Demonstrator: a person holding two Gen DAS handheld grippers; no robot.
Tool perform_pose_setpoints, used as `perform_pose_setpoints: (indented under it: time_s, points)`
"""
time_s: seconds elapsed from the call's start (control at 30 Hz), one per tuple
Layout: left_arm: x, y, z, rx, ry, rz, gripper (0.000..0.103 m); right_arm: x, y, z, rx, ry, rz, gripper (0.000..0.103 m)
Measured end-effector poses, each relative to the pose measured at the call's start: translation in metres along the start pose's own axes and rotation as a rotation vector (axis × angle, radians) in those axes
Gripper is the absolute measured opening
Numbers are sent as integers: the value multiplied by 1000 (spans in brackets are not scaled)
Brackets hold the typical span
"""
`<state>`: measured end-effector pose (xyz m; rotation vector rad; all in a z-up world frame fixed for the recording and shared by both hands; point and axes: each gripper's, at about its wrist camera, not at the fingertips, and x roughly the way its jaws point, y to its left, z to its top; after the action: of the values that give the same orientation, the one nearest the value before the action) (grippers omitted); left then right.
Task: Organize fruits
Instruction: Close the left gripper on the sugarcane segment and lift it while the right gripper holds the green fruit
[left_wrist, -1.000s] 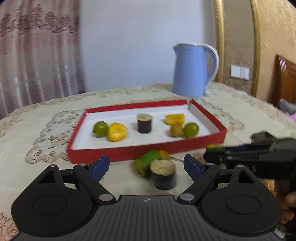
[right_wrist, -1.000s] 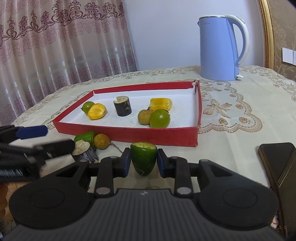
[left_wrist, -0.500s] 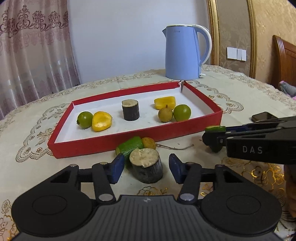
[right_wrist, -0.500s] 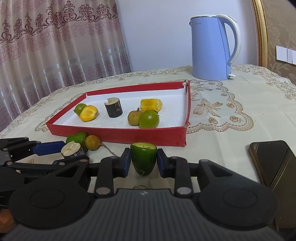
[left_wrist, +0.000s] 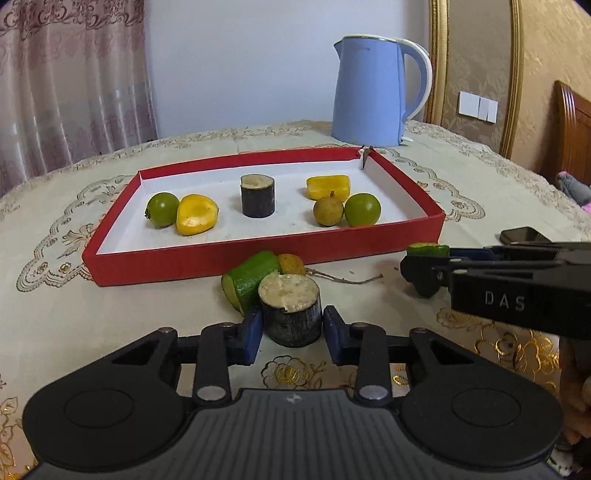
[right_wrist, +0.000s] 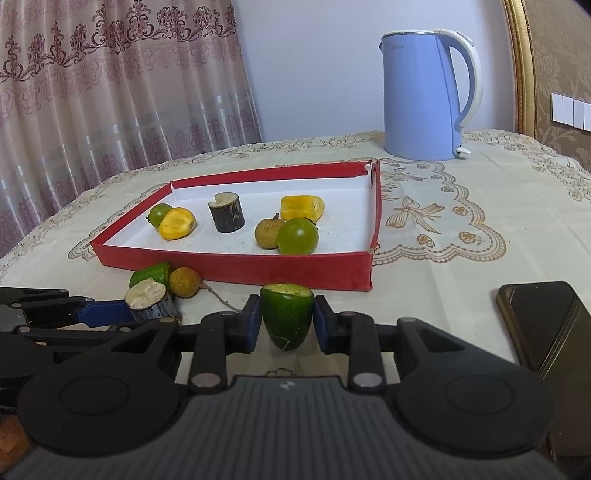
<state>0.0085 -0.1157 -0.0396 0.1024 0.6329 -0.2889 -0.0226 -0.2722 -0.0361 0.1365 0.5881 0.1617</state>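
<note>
Standing upright between the blue pads of the left gripper is a dark cane stub, its long axis vertical and its pale cut face turned up; both pads press its bark, so the grip is closed on it, low over the tablecloth. Just behind it lies a green cucumber piece, tipped on its side with its long axis running back toward the red tray and its cut end facing the camera. A brown longan with a trailing stem sits against it, touching the tray's near wall or nearly so.

The right gripper is clamped on a green fruit half, cut face up, tapered end down, in front of the tray's near wall.

Tray contents, left to right: green lime, yellow fruit half, second cane stub upright, yellow piece, longan, second lime.

Only the right wrist view shows the whole green half; from the left wrist only its top rim appears above the right gripper's side. The right wrist view also shows the phone in full at the table's right, and a notch in the tray stub's top. Only the left wrist view shows the held stub's full height.

A blue kettle stands behind the tray's far right corner.
</note>
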Motion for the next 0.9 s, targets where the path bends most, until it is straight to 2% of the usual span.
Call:
perform_pose_setpoints:
  time_s: [0.13,0.23,0.37,0.53,0.6,0.67,0.7,0.77,0.9]
  points:
    - [-4,9,0,-39,-1,-11,34,-1,1,0,-5,0,-2,28]
    - [-14,21,-1,-49,-18,19,34,0,1,0,-7,0,-2,28]
    - [-21,44,-4,-48,-32,106,34,1,2,0,-5,1,-3,28]
    - [-11,59,-6,-51,-3,115,35,1,3,0,-13,3,-9,28]
    - [-12,59,-8,-49,-7,111,42,1,4,1,-16,6,-10,28]
    - [-14,60,-8,-51,-24,123,70,2,4,1,-18,7,-13,28]
    - [-15,60,-8,-54,-38,139,74,2,4,1,-19,8,-14,28]
    - [-17,61,-6,-56,-69,170,76,3,5,1,-23,8,-17,28]
    - [-10,62,-3,-70,-66,157,76,3,6,1,-25,10,-19,28]
